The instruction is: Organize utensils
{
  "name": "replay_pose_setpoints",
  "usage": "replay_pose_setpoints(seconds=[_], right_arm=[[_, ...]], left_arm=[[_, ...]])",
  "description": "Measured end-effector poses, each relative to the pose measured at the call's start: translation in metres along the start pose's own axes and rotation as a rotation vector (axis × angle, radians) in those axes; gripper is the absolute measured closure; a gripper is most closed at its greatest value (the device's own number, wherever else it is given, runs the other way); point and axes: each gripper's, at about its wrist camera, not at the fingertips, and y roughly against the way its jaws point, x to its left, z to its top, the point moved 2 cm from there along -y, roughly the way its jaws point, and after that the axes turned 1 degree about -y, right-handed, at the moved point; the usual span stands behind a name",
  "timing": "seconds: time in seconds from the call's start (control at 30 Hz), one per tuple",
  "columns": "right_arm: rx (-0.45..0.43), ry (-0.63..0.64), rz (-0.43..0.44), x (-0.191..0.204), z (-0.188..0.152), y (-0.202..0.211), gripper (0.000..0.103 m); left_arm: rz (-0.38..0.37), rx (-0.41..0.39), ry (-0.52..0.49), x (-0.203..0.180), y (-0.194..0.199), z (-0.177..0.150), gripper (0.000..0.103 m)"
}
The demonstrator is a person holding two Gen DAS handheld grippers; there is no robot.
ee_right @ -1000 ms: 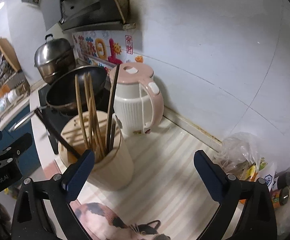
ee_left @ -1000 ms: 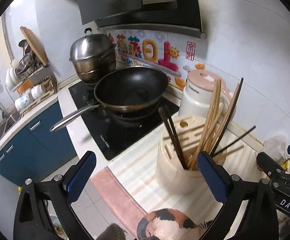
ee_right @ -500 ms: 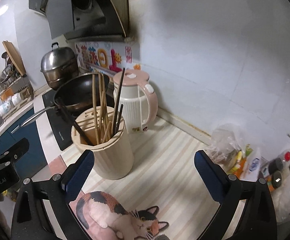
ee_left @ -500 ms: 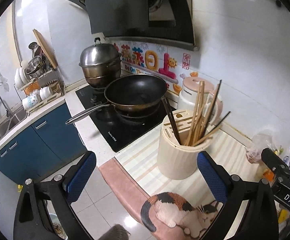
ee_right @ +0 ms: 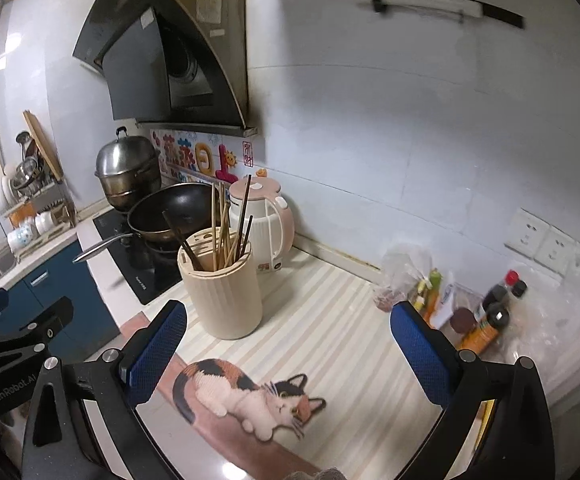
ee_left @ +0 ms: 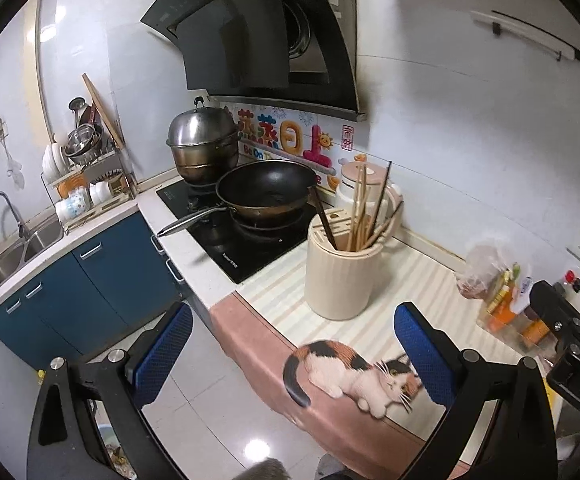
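A cream ribbed utensil holder (ee_left: 339, 276) stands on the striped counter mat, also in the right wrist view (ee_right: 224, 294). Several wooden and dark chopsticks (ee_left: 363, 210) stand upright in it (ee_right: 226, 228). My left gripper (ee_left: 293, 354) is open and empty, well back from the holder, out past the counter's front edge. My right gripper (ee_right: 288, 354) is open and empty, held above the cat picture on the mat, in front of the holder.
A pink-and-white kettle (ee_right: 264, 224) stands behind the holder. A black wok (ee_left: 266, 190) and a steel pot (ee_left: 204, 144) sit on the hob. Sauce bottles (ee_right: 493, 316) and a plastic bag (ee_right: 403, 276) stand at the right. A dish rack (ee_left: 86, 176) and sink (ee_left: 10, 252) are far left.
Both grippers have pulled back and up from the holder, which now looks smaller and farther away. Both stay open and empty.
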Motion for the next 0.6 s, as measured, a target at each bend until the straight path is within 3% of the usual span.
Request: replay_pose_setpoints(seconds=[0.2, 0.4, 0.6], right_arm=[[-0.027, -0.004, -0.007, -0.013, 0.0, 0.035, 0.0], [-0.04, 0.005, 0.006, -0.023, 0.008, 0.039, 0.0], [0.005, 0.024, 0.021, -0.024, 0.008, 0.027, 0.0]], left_arm=[[-0.003, -0.02, -0.014, -0.01, 0.021, -0.004, 0.0], [0.014, -0.006, 0.01, -0.017, 0.025, -0.005, 0.0], [0.041, 0.033, 0.033, -0.019, 0.021, -0.006, 0.0]])
